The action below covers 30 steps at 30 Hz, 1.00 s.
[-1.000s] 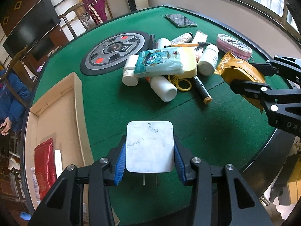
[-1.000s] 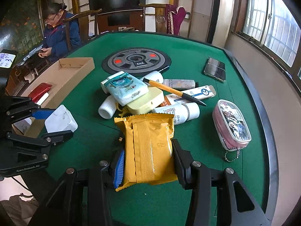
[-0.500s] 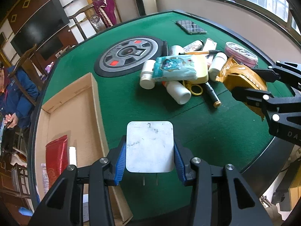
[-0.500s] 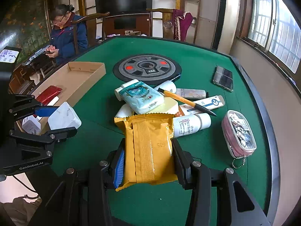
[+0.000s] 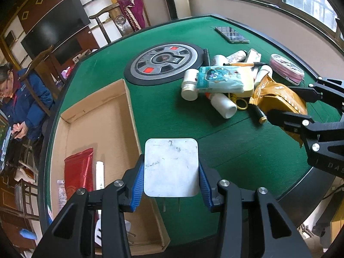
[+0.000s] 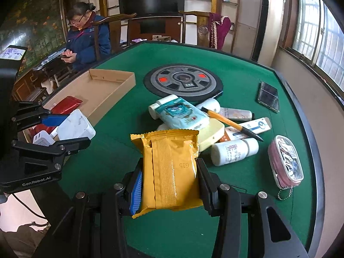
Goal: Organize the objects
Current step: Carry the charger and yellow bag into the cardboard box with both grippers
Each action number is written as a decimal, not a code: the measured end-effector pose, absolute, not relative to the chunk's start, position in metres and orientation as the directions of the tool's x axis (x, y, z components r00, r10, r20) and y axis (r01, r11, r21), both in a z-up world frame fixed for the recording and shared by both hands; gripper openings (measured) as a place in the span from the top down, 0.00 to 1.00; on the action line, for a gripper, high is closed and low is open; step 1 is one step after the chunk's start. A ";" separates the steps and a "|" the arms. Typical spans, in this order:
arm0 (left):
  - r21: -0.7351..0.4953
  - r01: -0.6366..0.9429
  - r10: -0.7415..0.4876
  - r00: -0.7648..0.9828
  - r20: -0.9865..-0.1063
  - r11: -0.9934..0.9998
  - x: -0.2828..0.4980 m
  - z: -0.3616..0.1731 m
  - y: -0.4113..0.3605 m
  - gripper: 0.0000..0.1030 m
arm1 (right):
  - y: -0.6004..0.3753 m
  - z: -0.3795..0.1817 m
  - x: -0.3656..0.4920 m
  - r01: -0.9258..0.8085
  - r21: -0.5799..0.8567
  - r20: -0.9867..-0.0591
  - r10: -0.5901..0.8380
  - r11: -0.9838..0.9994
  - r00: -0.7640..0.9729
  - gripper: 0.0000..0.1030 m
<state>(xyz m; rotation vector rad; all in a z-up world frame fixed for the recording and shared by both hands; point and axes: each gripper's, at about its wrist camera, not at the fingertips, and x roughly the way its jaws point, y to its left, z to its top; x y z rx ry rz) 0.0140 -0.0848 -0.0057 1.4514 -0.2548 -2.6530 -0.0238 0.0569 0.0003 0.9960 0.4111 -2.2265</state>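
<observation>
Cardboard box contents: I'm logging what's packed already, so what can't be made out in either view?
- Left wrist view: the left gripper hides the open cardboard box's near end.
- Right wrist view: the white square charger covers items beside the red foil packet.
- Labels too small.

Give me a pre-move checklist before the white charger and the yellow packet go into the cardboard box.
1. Left gripper clamped on white charger: ok.
2. Right gripper clamped on yellow packet: ok.
3. Free floor in cardboard box beyond red packet: ok.
4. Charger already over the box: not ok, beside its rim.
5. Charger prongs unbent: cannot tell.
</observation>
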 end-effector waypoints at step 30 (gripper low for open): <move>0.121 0.178 -0.196 -0.505 -0.841 -0.977 0.020 0.011 -0.179 0.58 | -0.009 -0.008 0.004 0.773 0.072 -0.744 -0.550 -0.630 -0.379 0.53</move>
